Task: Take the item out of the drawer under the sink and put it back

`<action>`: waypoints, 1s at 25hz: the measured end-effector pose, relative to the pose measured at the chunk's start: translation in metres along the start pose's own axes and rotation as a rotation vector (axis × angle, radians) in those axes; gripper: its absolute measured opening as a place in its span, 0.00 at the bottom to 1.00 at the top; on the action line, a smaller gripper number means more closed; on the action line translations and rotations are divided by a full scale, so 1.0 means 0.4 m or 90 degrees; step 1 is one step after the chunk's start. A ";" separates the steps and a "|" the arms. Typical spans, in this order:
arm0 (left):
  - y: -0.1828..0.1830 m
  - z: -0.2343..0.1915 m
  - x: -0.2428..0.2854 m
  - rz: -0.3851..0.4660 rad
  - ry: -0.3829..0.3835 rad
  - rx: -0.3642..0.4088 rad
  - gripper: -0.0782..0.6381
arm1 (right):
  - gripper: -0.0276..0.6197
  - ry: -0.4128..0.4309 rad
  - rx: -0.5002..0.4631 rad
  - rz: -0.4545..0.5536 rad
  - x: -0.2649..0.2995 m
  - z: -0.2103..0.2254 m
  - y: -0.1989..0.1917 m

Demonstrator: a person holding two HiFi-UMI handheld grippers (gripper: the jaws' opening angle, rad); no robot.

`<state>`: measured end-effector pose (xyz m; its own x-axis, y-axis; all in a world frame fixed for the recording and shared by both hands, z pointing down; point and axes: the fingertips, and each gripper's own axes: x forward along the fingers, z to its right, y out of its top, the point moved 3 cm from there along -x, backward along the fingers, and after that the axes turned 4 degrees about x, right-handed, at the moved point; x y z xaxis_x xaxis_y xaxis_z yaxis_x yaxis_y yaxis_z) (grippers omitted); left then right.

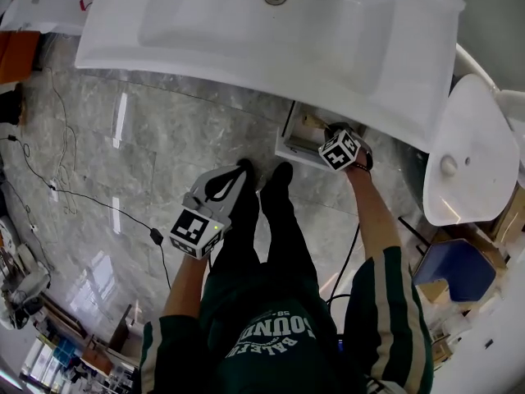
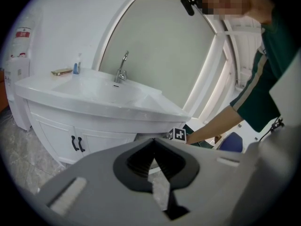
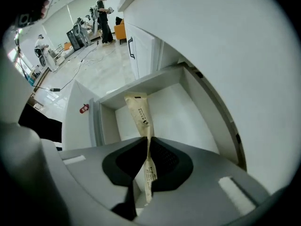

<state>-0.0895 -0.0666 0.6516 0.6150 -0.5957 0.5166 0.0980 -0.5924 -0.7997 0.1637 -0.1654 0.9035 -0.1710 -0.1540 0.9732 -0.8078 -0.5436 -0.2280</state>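
Here the right claw (image 3: 147, 144) is clamped on a cream sachet (image 3: 138, 113), its length pointing into the drawer (image 3: 186, 114).

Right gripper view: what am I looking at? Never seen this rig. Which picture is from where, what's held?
No robot: a person holds a two-jaw tool in each hand. The head view is from a camera on the person's head, looking down at the white sink and the floor. The other two come from cameras riding on each tool, looking along its jaws. The right tool is closed on a thin cream packet at the open drawer under the sink. The left tool is shut and empty, held away from the drawer.
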 end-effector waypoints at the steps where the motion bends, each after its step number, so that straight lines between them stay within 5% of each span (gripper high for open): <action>1: 0.007 0.003 -0.005 0.002 -0.002 0.002 0.18 | 0.09 -0.001 0.005 0.003 -0.014 -0.002 0.002; 13: 0.109 0.058 -0.071 0.029 -0.018 0.036 0.18 | 0.09 -0.021 0.147 0.101 -0.241 -0.094 0.011; 25: 0.222 0.074 -0.135 0.062 -0.017 0.079 0.18 | 0.09 -0.018 0.195 0.224 -0.506 -0.218 0.103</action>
<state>-0.0910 -0.0710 0.5439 0.6469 -0.6311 0.4281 0.1324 -0.4599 -0.8780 0.1158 -0.0847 0.6998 -0.3855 -0.3933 0.8347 -0.4992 -0.6719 -0.5471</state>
